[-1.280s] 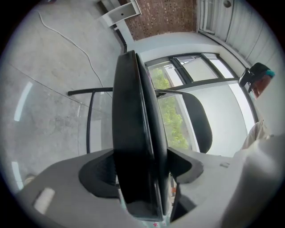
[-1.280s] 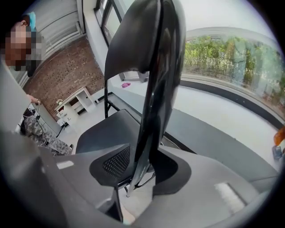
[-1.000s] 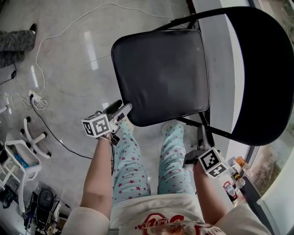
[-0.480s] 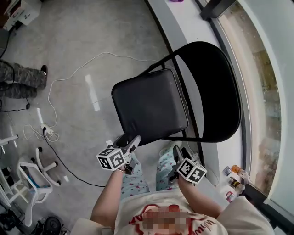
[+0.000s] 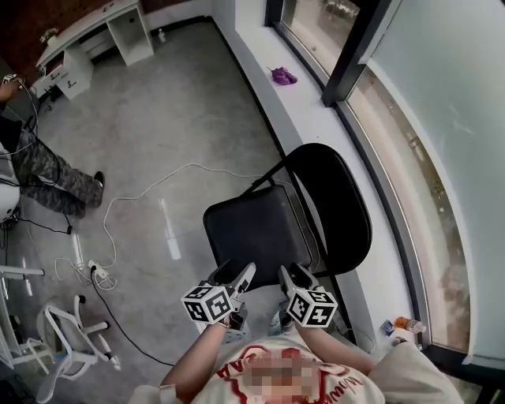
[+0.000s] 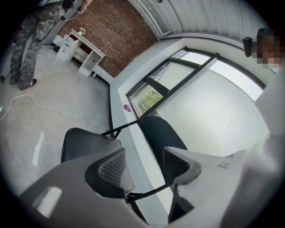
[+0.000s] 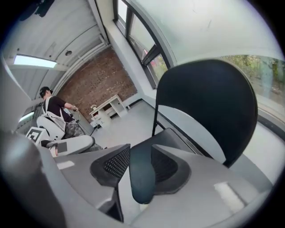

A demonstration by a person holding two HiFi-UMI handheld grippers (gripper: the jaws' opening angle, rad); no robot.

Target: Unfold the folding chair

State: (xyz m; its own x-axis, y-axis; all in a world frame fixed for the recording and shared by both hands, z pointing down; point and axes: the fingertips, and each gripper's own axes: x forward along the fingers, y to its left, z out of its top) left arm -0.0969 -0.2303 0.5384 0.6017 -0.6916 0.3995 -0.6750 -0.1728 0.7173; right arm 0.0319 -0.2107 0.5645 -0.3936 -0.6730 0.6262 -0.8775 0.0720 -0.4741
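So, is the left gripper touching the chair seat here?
Apart. The left gripper view shows the left gripper with its jaws open and nothing between them. The chair seat sits well beyond the jaw tips, clear of both.

One folding chair (image 5: 260, 229), two hand-held grippers (image 5: 237, 274) (image 5: 293, 274), one white desk (image 5: 118, 24), one white cable (image 5: 150, 185), one purple object (image 5: 282, 76).
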